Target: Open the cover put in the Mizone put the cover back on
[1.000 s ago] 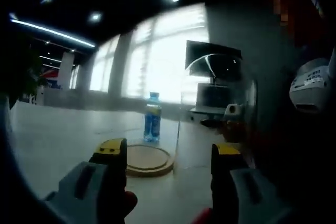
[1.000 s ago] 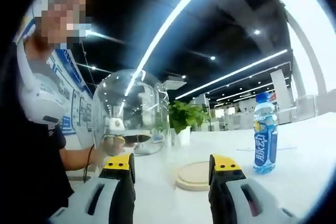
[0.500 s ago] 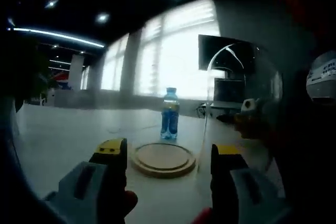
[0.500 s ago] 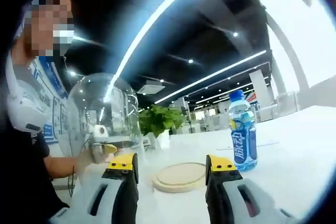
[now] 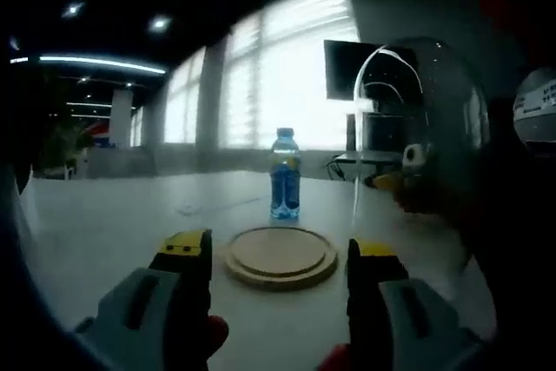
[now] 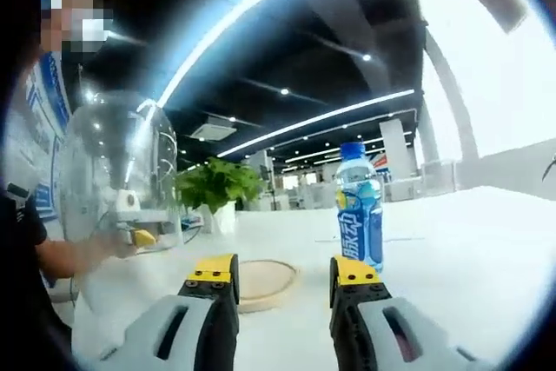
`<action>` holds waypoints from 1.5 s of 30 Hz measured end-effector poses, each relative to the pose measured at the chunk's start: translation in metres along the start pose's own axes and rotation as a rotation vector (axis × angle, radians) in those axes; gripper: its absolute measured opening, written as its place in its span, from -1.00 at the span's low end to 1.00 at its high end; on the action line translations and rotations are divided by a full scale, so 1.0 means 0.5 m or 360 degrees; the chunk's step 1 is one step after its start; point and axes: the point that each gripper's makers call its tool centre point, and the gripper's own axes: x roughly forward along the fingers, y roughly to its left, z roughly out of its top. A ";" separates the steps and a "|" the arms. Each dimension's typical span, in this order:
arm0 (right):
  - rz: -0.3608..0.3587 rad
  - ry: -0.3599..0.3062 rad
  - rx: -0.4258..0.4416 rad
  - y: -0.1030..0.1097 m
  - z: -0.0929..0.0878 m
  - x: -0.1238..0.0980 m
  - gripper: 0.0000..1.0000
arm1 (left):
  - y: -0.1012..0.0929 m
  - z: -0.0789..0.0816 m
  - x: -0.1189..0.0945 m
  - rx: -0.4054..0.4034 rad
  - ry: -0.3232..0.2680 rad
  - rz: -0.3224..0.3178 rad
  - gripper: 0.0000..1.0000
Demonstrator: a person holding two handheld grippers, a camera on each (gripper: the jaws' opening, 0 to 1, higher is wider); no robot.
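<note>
Yellow-tipped jaws of the left tool rise at the bottom of the left gripper view, spread well apart with nothing between them. Just beyond them a round wooden base lies flat on the pale surface, uncovered. Behind the base, near it but not touching, the Mizone bottle stands upright with its blue cap on. To the right of the base, the clear glass dome cover sits off the base; whether its rim touches the surface cannot be determined. Inside the dome's outline a yellow-tipped tool is visible through the glass, and its exact grip cannot be determined. In the right gripper view, the right tool likewise has its jaws wide apart and holds nothing. The wooden base lies just past the jaw tips, partly hidden behind the left-hand jaw. The Mizone bottle stands upright on the surface beyond the right-hand jaw, apart from the base. The dome cover appears at the left, close to a person's arm. A green potted plant stands farther back.
</note>
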 end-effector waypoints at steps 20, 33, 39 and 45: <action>-0.0178 -0.0080 -0.0079 -0.039 0.002 -0.003 -0.69 | 0.021 -0.033 0.004 -0.0045 0.0061 0.0084 -0.12; -0.0306 -0.0028 -0.0107 -0.065 -0.007 -0.008 -0.76 | 0.020 -0.029 0.001 -0.0032 0.0039 0.0089 -0.20; -0.0367 -0.0018 -0.0224 -0.067 0.000 -0.016 -0.94 | 0.014 -0.033 0.001 -0.0002 0.0054 0.0082 -0.19; -0.0465 -0.0051 -0.0229 -0.083 0.014 -0.027 -1.00 | 0.019 -0.031 0.000 -0.0005 0.0048 0.0097 -0.18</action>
